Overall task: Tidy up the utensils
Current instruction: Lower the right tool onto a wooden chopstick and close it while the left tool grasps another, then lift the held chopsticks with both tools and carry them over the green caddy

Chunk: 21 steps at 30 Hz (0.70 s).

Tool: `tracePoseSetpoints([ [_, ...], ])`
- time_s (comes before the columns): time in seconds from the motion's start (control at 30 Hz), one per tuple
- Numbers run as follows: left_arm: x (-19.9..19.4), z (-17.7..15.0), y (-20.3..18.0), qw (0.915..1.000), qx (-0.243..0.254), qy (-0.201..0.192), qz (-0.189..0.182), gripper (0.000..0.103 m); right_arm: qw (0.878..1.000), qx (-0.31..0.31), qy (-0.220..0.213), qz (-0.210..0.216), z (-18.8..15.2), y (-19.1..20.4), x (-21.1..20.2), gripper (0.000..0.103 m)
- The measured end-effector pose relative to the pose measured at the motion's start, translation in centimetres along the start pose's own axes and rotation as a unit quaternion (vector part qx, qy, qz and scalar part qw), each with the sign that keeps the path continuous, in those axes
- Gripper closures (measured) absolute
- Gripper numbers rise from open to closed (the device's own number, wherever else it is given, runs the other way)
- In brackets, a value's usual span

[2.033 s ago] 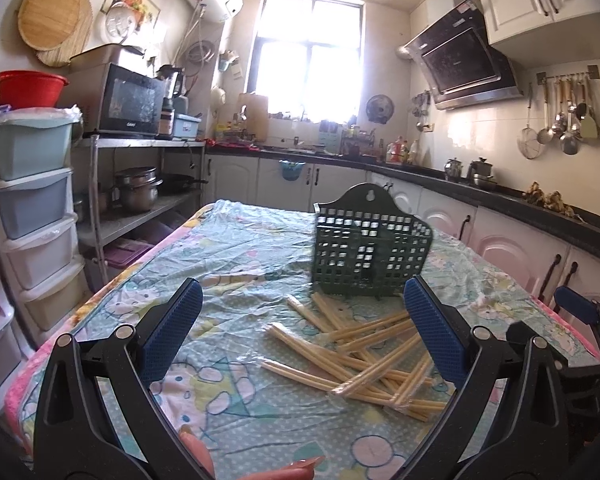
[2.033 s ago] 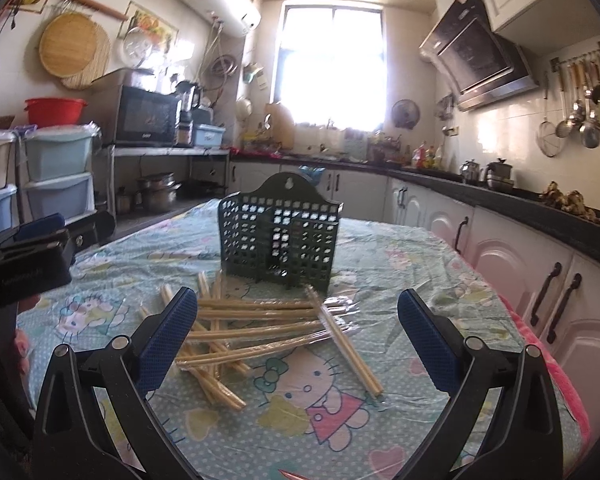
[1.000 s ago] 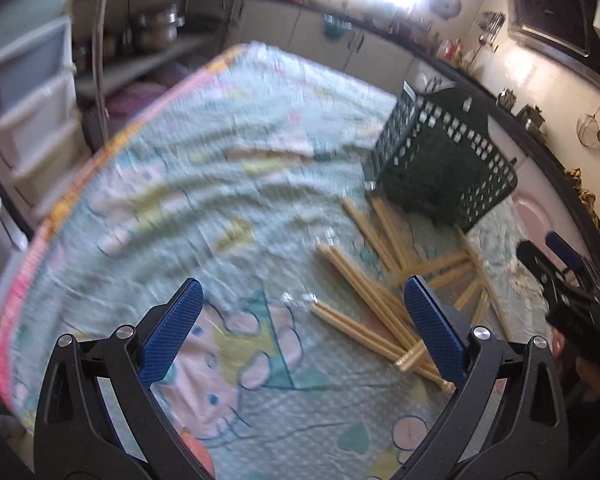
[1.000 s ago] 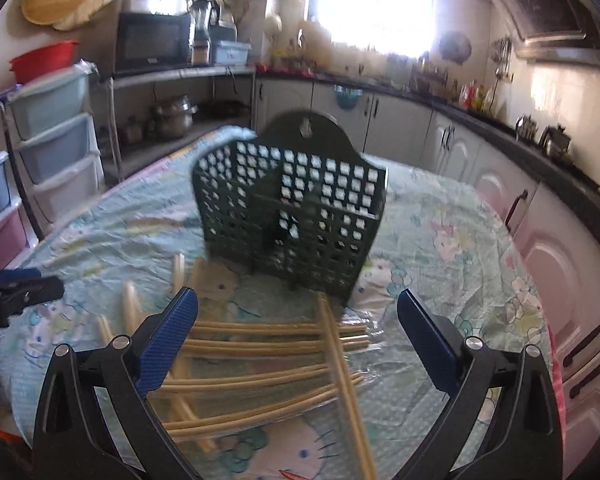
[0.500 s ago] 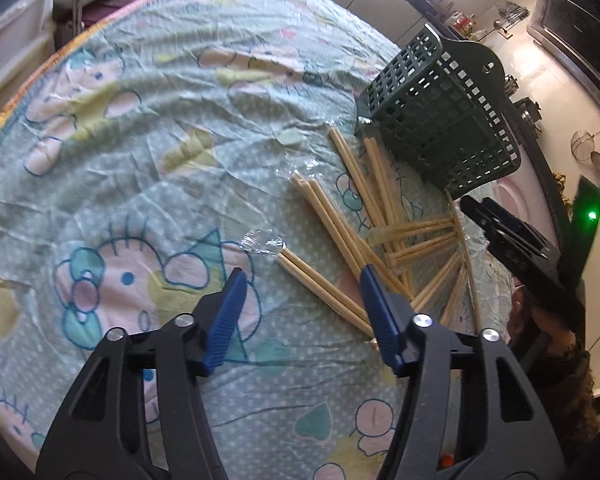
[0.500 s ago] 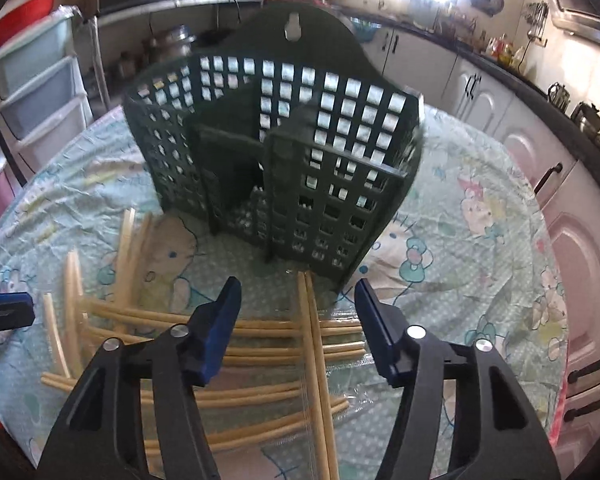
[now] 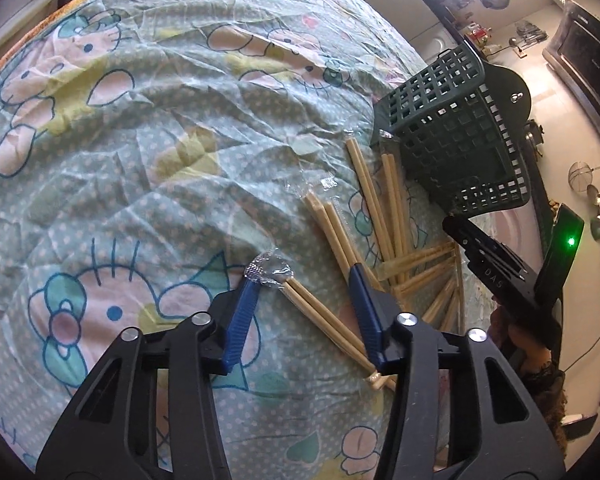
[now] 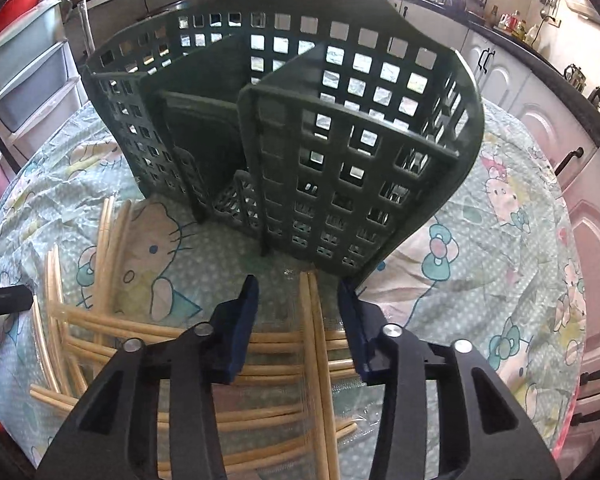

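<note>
as both close, chopsticks (image 8: 314,344) lie between right tool (image 8: 298,294).

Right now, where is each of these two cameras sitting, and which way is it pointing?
Left wrist: sits on the left tongs, looking steeply down at the table; a wrapped chopstick pair lies between its closing blue fingers, not pinched; the right tongs and a hand show at right.
Right wrist: sits on the right tongs, facing the green basket over another pair; the left tongs' tip shows at left.
Shared: basket, chopsticks, tablecloth.
</note>
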<state>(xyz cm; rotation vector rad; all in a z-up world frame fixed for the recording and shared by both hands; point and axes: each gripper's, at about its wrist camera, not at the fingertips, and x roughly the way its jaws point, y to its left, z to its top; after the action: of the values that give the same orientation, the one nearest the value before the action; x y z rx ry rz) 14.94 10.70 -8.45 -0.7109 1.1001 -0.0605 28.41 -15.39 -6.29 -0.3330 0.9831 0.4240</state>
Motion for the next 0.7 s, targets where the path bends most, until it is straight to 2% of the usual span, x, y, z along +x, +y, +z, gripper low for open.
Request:
tracePoseSetpoints([
  [0.17, 0.1, 0.2, 0.6, 0.9997, 0.004, -0.007, 0.024, 0.09, 1.0, 0.014, 0.008, 0.005, 0.1, -0.8, 0.9, 0.08],
  [0.23, 0.1, 0.3, 1.1, 0.9998, -0.002, -0.008, 0.017, 0.092, 1.0, 0.02, 0.01, 0.009, -0.1, -1.3, 1.3, 0.088],
  [0.53, -0.2, 0.6, 2.5, 0.9996, -0.003, -0.016, -0.022, 0.1, 0.999, 0.016, -0.012, 0.028, -1.1, -3.3, -0.8, 0.093],
  [0.7, -1.5, 0.8, 2.4, 0.9979, 0.008, -0.043, -0.048, 0.101, 0.998, 0.016, -0.036, 0.043, -1.8, -4.8, -3.1, 0.093],
])
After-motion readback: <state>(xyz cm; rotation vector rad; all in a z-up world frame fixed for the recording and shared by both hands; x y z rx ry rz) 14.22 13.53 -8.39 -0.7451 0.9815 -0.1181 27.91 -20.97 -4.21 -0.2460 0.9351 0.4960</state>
